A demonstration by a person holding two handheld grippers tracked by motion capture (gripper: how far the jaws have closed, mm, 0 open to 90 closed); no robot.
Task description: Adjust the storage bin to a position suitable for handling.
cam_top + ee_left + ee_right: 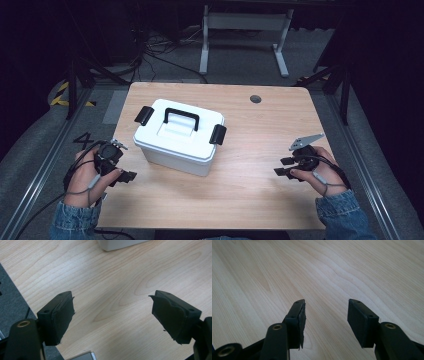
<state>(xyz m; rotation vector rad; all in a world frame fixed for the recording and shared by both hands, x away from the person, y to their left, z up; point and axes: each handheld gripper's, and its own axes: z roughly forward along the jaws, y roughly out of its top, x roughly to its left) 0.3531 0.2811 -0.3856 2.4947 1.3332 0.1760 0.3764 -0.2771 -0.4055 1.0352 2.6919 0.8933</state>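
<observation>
You hold the left gripper (122,176) and the right gripper (281,166) low over the table (260,135), one on each side of the white box (175,142), well apart from it. Both sets of jaws stand spread with bare wood between them. This flanking stance likely prepares a two-sided approach. The box sits left of centre: smooth rigid plastic, rounded corners, black handle (181,116) on the lid, a black latch (218,134) at each end.

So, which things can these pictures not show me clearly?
- Box contents: high view, the closed lid hides them.
- Box: left gripper view, top edge cuts it off.
- Box far side: high view, its own body hides it.
- Latches: high view, too small to judge if locked.
</observation>
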